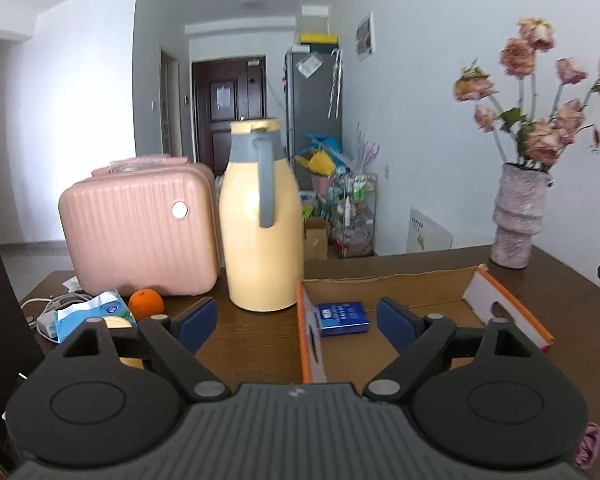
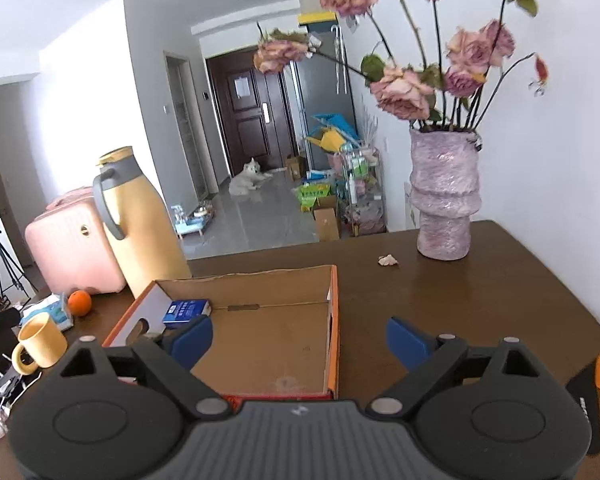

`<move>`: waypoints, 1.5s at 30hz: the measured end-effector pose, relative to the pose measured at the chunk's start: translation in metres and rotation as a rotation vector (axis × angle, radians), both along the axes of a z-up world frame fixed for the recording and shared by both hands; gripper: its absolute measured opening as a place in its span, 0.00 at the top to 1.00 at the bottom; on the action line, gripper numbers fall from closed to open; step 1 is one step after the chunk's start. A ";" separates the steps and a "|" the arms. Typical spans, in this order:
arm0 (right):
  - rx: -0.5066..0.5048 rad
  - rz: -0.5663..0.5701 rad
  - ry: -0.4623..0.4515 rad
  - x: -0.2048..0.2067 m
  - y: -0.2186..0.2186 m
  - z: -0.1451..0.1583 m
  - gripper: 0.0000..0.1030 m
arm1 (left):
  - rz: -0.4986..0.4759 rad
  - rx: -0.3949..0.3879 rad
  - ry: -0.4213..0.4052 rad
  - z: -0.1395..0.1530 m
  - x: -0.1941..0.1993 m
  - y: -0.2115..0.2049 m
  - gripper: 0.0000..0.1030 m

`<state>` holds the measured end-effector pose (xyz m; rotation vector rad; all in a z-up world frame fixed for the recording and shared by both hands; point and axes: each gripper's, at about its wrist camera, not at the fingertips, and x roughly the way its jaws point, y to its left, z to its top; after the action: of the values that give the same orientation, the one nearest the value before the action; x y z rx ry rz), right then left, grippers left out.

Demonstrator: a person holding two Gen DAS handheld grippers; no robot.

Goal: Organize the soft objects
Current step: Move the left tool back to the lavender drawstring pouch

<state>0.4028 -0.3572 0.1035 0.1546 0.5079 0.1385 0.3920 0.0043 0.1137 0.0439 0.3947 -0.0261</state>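
An open cardboard box [image 1: 420,292] with orange edges lies on the brown table; it also shows in the right wrist view [image 2: 268,328]. A blue tissue pack [image 1: 343,318] lies in its far left corner, also seen in the right wrist view [image 2: 187,312]. Another blue-white tissue pack [image 1: 92,312] lies left of the box by an orange [image 1: 146,304]. A pink soft thing [image 1: 588,446] peeks out at the lower right. My left gripper [image 1: 296,322] is open and empty above the box's left wall. My right gripper [image 2: 300,340] is open and empty above the box's right wall.
A yellow thermos jug [image 1: 262,216] and a pink case [image 1: 140,232] stand behind the box. A pink vase with dried roses [image 2: 444,196] stands at the back right. A yellow mug [image 2: 40,344] and cables [image 1: 48,308] sit at the left. A crumpled scrap [image 2: 388,260] lies near the vase.
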 end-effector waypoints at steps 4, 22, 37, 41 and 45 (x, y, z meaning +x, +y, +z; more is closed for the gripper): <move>-0.004 -0.011 -0.072 -0.037 0.002 -0.002 0.09 | -0.015 0.013 -0.050 -0.002 -0.033 -0.016 0.10; -0.113 0.091 -0.290 -0.258 0.040 -0.092 0.00 | -0.003 0.074 -0.180 -0.091 -0.263 -0.020 0.00; -0.084 0.205 -0.203 -0.326 0.085 -0.130 0.02 | 0.064 0.025 -0.098 -0.117 -0.329 0.021 0.00; -0.059 0.232 -0.178 -0.308 0.091 -0.135 0.08 | 0.051 -0.030 -0.051 -0.126 -0.319 0.024 0.00; -0.038 0.287 -0.123 -0.274 0.107 -0.141 0.19 | 0.034 -0.063 0.005 -0.140 -0.294 0.021 0.13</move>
<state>0.1292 -0.2498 -0.0379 0.0349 0.4072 0.4158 0.0978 0.0256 -0.0260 -0.0251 0.3992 -0.0053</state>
